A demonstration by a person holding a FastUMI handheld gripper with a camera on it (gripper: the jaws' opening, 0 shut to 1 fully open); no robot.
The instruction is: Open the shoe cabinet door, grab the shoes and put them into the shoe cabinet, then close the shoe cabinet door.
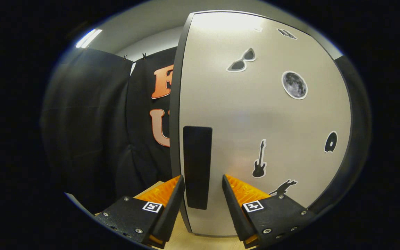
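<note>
The shoe cabinet door (262,111) is a pale grey panel with small stickers on it, standing close in front of me. A black upright handle (197,156) sits near its left edge. My gripper (202,178) is open, and the lower part of the handle stands between its fingers. The left finger (172,198) lies by the handle's left side at the door's edge. A narrow gap shows between the handle and the right finger (233,198). Whether the door is ajar I cannot tell.
Black booth cloth (92,132) hangs to the left of the cabinet and behind it. A light wooden surface (186,239) shows beneath the fingers at the foot of the door.
</note>
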